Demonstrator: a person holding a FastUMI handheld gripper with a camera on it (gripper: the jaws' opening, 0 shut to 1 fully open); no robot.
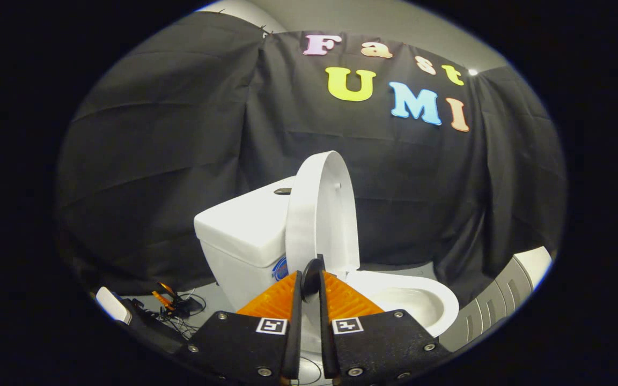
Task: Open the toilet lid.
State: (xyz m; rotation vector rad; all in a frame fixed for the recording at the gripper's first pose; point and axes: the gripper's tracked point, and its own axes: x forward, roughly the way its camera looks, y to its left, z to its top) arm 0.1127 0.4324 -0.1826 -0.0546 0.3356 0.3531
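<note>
In the gripper view we see the toilet lid (322,214) raised upright against the tank (244,228), the bowl (421,300) open to its right. Our claw (309,279) sits nearly closed just before the lid's lower edge, gripping nothing.

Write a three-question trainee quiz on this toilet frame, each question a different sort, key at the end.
1. True or false: the toilet lid stands raised beside the tank.
2. Multiple choice: the gripper fingers are A) spread wide around the bowl, B) close together with a narrow gap, C) pressing the flush button.
3. Fill in: the finger pads are coloured ____.

Key: 1 true; 2 B; 3 orange.
</note>
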